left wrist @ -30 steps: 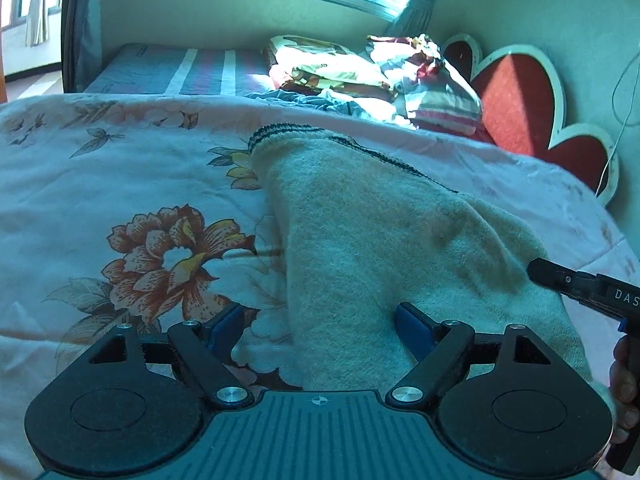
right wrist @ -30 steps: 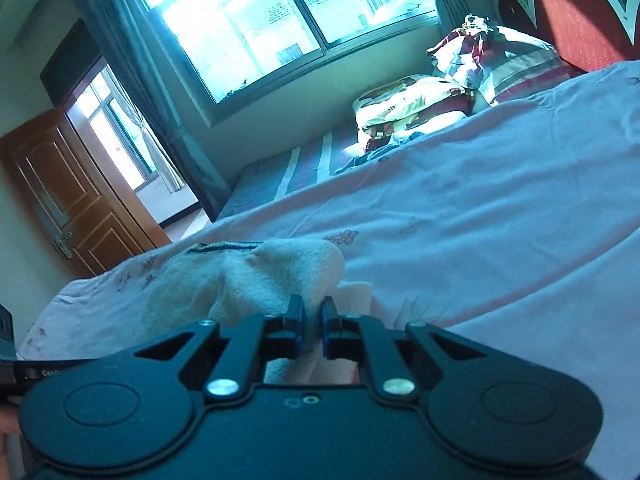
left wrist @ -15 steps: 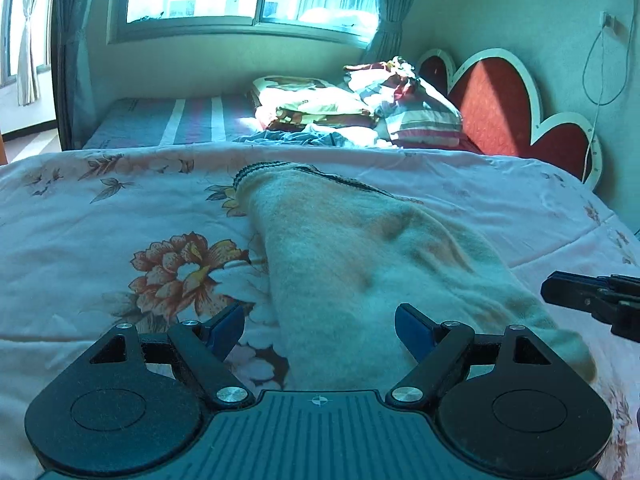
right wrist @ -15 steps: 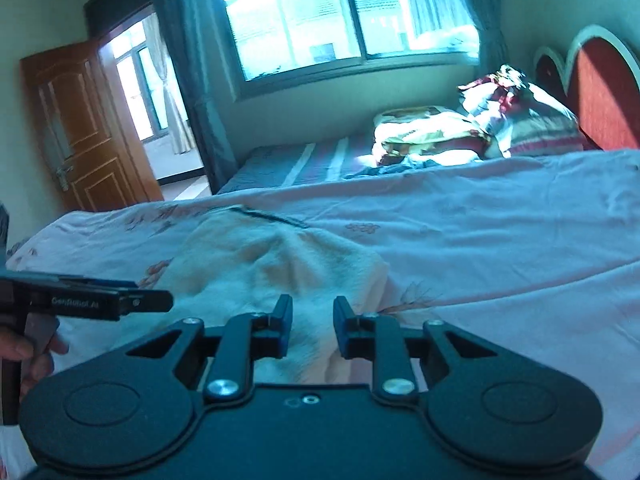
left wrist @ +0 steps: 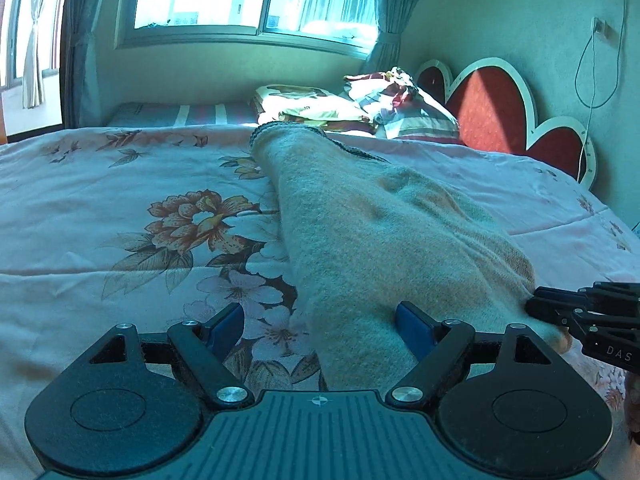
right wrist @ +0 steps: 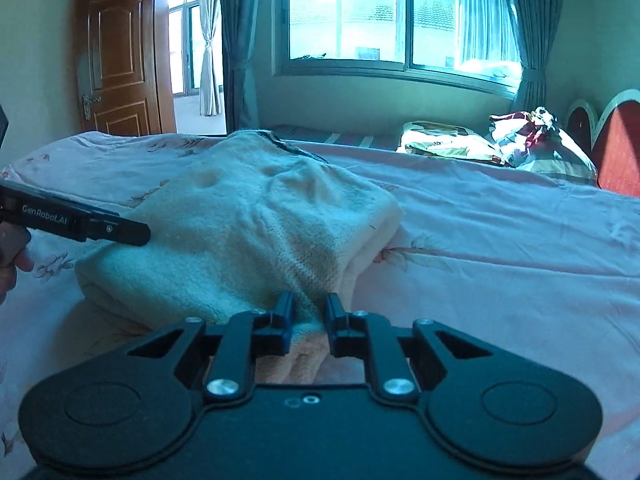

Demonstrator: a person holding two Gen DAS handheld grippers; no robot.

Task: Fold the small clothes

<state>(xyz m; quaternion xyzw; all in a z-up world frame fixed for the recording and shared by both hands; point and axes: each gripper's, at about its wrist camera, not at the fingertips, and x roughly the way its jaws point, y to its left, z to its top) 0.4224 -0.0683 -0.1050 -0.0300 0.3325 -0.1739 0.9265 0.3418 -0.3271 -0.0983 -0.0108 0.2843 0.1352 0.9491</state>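
My left claw (left wrist: 320, 328) stands wide, empty, its blue pads straddling the near end of the garment (left wrist: 360, 232) without pressing it. My right claw (right wrist: 308, 316) is narrow, a small gap between the pads; its jaws have just been opening, and the near edge of the cloth lies in that gap, loose as far as I can tell, not pinched. The garment is a pale, fleecy piece with a dark knitted hem at its far end, already doubled into a long thick bundle lying on the bed (left wrist: 100, 240), running from my claws away toward the window (right wrist: 400, 12). Beyond it, at the far right, sit pillows (left wrist: 400, 104) against the red headboard (left wrist: 488, 112). I judge the cloth light, soft and limp: it will sag and slide out of shape if lifted from one point, and its plush pile will grip the flowered cover rather than slip. The layers look bulky, so a shallow pinch may catch only the top one. I would take hold at the two near corners, one claw each, biting through all layers, and carry the near end over toward the hem.
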